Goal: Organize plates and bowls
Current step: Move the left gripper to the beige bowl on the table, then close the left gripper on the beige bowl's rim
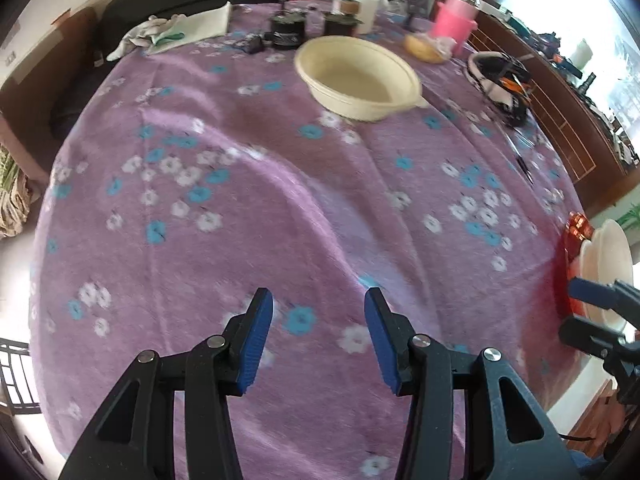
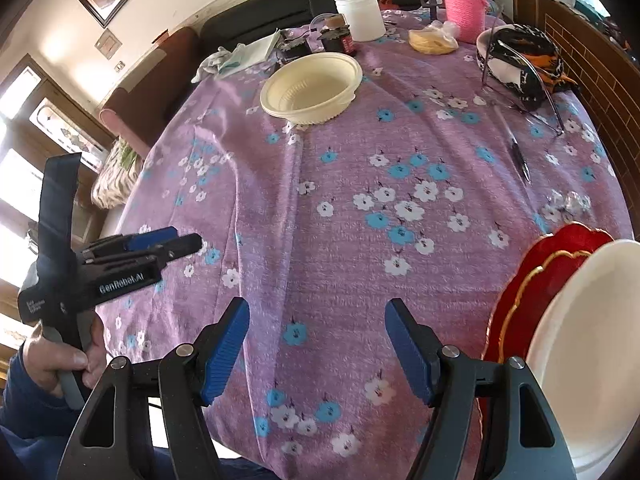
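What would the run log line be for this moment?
left hand-held gripper: open, empty | right hand-held gripper: open, empty | cream bowl: far, untouched | white bowl on red plate: near right

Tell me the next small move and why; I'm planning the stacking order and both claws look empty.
Probably reach the left claw forward to the cream bowl: it sits alone far across the purple cloth, while the white plate already rests on the red plate beside the open right claw.
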